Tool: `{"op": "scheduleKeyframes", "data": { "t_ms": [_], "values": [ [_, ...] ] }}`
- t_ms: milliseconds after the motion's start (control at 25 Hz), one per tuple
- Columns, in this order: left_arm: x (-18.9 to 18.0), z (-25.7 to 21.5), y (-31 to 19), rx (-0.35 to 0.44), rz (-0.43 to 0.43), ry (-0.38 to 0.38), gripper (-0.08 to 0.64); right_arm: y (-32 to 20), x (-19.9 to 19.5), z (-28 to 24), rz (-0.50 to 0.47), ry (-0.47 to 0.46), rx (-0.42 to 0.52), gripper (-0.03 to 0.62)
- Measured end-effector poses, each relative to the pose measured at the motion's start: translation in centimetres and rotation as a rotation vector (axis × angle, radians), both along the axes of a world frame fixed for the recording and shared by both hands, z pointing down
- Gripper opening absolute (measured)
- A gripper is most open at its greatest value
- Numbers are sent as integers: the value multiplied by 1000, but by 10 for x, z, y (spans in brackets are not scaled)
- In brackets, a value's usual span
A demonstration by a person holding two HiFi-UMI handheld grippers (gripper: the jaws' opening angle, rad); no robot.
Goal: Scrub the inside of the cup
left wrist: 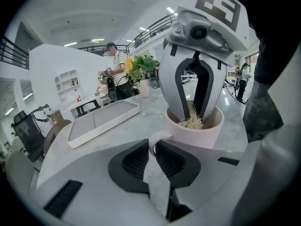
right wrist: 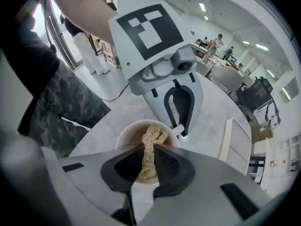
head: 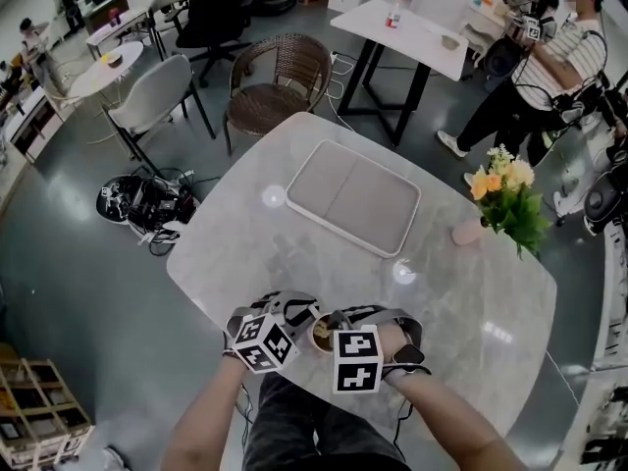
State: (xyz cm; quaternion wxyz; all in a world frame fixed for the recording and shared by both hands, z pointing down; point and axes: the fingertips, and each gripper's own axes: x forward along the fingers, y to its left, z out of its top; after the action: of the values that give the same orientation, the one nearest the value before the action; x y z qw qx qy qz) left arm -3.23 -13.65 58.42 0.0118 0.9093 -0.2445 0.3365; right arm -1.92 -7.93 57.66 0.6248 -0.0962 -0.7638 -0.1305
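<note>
Tightly: L tongs (left wrist: pixel 152 150)–handle (left wrist: pixel 160 136), R tongs (right wrist: pixel 149 150)–scrubber (right wrist: pixel 153 134)

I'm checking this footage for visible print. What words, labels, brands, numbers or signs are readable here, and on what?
No readable text anywhere in these views.
Left cube, right cube: black-and-white square markers only, no words.
Bottle on the far table: label too small to read.
</note>
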Motion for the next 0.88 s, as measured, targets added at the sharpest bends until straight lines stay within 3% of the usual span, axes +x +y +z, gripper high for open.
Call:
{"op": "scheduleKeyframes", "data": {
  "t_ms": [80, 160, 320, 480, 640, 880],
  "values": [
    [-1, 0, 0, 1, -3, 1, 55, 2, -1, 2, 20, 31, -19, 64],
    [-1, -1, 0, 5, -8, 0, 55, 6, -4, 2, 82, 31, -98, 63],
    [6, -2, -5, 10, 9, 14, 57, 14, -6, -7, 235, -31, -301, 62],
    [15, -5, -12, 14, 69, 15, 55, 11, -1, -25, 358, -111, -404, 63],
    [18, -5, -15, 6, 119, 18, 55, 3, 1, -46, 392, -159, -403, 63],
    [11, -1, -12, -16, 139, 14, 55, -1, -1, -25, 244, -74, -217, 63]
  ]
}}
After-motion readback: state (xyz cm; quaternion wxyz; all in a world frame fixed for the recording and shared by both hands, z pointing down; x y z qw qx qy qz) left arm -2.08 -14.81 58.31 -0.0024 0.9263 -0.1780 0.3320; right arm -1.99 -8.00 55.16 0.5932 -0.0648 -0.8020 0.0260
